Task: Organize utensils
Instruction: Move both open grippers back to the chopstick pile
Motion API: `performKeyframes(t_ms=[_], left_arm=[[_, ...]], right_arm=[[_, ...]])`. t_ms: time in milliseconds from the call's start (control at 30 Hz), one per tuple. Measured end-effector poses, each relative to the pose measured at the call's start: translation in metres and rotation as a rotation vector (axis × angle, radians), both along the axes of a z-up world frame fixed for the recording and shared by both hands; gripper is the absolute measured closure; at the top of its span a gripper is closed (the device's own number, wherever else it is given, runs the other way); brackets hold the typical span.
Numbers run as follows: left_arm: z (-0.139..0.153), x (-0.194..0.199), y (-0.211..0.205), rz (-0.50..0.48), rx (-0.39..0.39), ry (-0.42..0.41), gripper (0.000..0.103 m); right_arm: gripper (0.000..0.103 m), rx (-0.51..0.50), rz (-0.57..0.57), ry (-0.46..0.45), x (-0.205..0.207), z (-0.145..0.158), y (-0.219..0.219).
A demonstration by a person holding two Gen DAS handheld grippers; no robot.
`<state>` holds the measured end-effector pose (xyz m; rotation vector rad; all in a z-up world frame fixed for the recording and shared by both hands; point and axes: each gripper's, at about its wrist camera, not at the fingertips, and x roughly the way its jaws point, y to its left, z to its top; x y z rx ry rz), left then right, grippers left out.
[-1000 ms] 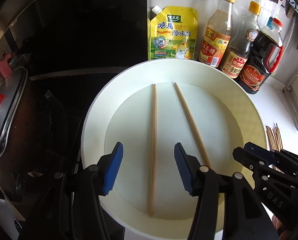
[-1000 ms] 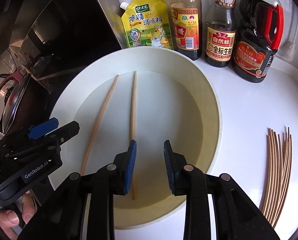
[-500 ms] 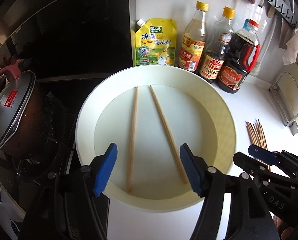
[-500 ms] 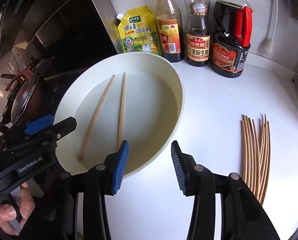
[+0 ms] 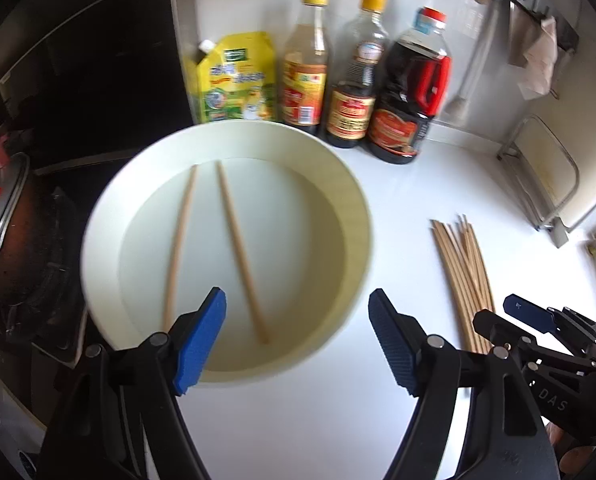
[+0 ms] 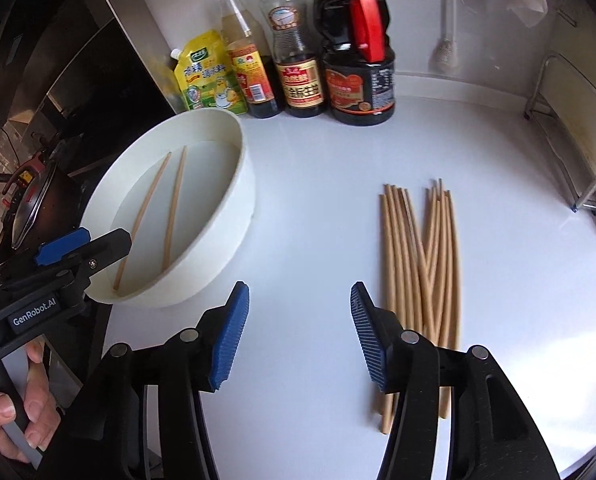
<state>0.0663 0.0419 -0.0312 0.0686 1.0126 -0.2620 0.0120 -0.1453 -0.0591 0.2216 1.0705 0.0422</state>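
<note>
Chopsticks are lying in two places on the white counter [image 6: 306, 208]. Two chopsticks [image 5: 218, 248] are resting side by side, slightly splayed, on the bottom of the round white basin [image 5: 354, 216], which is sitting at the left of the counter next to the dark stove [image 5: 54, 216] and the lidded pot [image 5: 2, 216]. In the right wrist view the same pair [image 6: 158, 208] is showing inside the basin [image 6: 238, 184]. A loose bundle of chopsticks [image 6: 422, 260] is lying flat on the counter well to the right of the basin, its sticks crossing one another near the middle; the left wrist view is showing that bundle [image 5: 462, 276] too.

The left gripper [image 5: 298, 336] is hanging over the near rim of the basin, its jaws opening wide with nothing pressed between the blue pads. The right gripper [image 6: 298, 336] is hovering over bare counter between basin and bundle, its jaws also opening and gripping nothing; its right finger is covering part of the bundle's near end. A person's hand [image 6: 14, 420] is gripping the handle of the left gripper at the near left.

Along the far wall a yellow seasoning pouch [image 6: 208, 76], two yellow-capped bottles [image 6: 266, 56] and a dark red-capped jug [image 6: 358, 64] are standing in a row.
</note>
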Motion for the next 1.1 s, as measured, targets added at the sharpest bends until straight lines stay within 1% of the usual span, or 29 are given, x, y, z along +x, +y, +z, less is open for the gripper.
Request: performKeyframes(t_ms=[167,267,467,533,800,1100], left_arm=[[-0.003,-0.012,-0.039,-0.069,-0.013,0.009,0.030],[-0.006,-0.019,-0.061,-0.101,-0.021,0.015,0.027],[-0.022,-0.028,-0.099,-0.135,-0.023,0.044,0.025],[-0.030,-0.030,-0.108,-0.133,-0.024,0.053,0.023],[-0.069,-0.031,-0.130,-0.095,-0.003,0.101,0.022],[-0.090,-0.026,-0.134,-0.055,0.007,0.125,0.022]], right_arm=[[0.050,-0.014,-0.078,0.019,-0.022,-0.009,-0.041],[0.047,-0.034,-0.117,0.019,-0.034,-0.013,-0.065],[0.046,-0.060,-0.176,0.040,-0.043,-0.031,-0.105],[0.046,-0.063,-0.180,0.045,-0.044,-0.039,-0.114],[0.046,-0.075,-0.123,0.056,-0.028,-0.074,-0.123],[0.046,-0.082,-0.082,0.046,-0.014,-0.094,-0.121]])
